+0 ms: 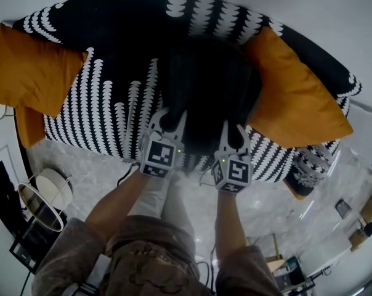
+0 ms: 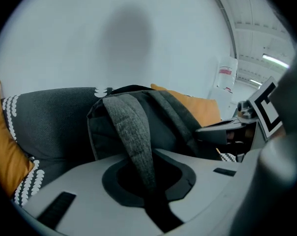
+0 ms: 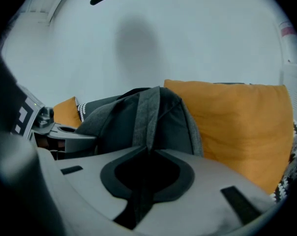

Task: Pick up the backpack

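A dark grey backpack (image 1: 207,85) leans upright against the back of the black-and-white patterned sofa (image 1: 106,103), between two orange cushions. My left gripper (image 1: 171,117) is at the pack's lower left. In the left gripper view its jaws are shut on a grey padded shoulder strap (image 2: 133,132) that runs down between them. My right gripper (image 1: 233,131) is at the pack's lower right, shut on the other shoulder strap (image 3: 147,112), which drops straight into its jaws. The pack's body (image 3: 175,127) stands right behind both straps.
A large orange cushion (image 1: 297,97) lies against the pack's right side, and another (image 1: 32,66) sits at the sofa's left end. A white wall is behind the sofa. A round side table (image 1: 41,196) stands on the marble floor at the lower left.
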`<state>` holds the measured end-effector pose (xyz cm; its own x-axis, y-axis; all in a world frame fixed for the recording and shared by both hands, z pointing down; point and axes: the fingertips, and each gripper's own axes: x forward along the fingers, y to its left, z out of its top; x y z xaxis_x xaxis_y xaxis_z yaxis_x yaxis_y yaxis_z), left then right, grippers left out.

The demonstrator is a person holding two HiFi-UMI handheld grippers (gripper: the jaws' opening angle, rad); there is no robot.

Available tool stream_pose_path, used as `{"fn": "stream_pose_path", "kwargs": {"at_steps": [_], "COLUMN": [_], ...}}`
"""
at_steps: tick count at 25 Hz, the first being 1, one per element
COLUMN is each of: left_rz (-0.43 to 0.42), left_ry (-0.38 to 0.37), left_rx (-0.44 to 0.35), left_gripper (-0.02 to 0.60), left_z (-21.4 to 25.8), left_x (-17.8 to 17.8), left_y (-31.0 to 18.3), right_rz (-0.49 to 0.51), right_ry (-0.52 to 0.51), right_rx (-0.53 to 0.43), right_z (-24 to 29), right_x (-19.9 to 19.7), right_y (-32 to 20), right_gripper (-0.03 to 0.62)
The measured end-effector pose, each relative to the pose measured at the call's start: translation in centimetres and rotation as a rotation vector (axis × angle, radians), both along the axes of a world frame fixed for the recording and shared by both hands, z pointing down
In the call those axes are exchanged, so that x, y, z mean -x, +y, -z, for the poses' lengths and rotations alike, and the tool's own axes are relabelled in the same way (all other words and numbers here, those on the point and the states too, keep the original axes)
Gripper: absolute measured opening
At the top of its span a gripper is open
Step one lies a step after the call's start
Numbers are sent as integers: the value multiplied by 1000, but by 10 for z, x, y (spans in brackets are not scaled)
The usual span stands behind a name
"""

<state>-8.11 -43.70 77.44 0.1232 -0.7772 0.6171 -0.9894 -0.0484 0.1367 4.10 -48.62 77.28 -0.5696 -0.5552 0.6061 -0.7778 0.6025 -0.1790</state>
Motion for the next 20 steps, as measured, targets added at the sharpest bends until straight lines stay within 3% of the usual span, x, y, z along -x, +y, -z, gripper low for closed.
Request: {"fn": "stream_pose_path", "kwargs": {"at_steps": [9, 20], "left_rz": [-60, -127], "left_ry": [-7, -30], "left_rx": [-56, -190], "left_gripper": [29, 28], "left_z": [51, 179], "left_x": [-4, -15], "left_y": [3, 8], "right_rz": [15, 21], "right_ry": [-80, -286], "right_rx": [3, -154], "right_z": [42, 190], "right_x": [5, 10], "right_y": [16, 25], "right_gripper": [31, 29]}}
